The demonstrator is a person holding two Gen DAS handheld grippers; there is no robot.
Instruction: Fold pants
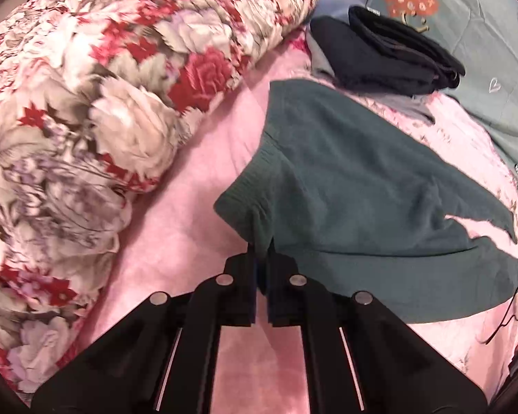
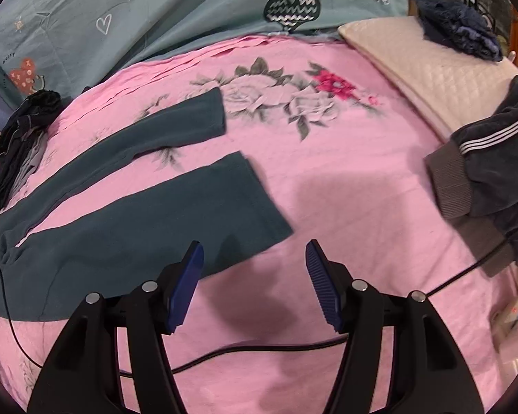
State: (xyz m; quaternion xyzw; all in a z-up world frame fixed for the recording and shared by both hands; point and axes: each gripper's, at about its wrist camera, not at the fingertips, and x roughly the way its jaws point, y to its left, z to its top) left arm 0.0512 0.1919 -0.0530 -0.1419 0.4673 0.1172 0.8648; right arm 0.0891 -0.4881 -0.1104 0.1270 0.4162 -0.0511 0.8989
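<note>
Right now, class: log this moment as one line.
left gripper: shut on teal pants waistband | right gripper: open above near leg hem | pants: flat on pink sheet, unfolded

A home bedroom: pink floral bedsheet (image 2: 345, 179), quilt (image 1: 86, 103), pillow (image 2: 431, 79).

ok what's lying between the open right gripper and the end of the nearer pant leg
Nothing but bare pink bedsheet, in the right wrist view. The right gripper hangs open just short of the teal pants, whose nearer leg hem lies past its left finger.
</note>
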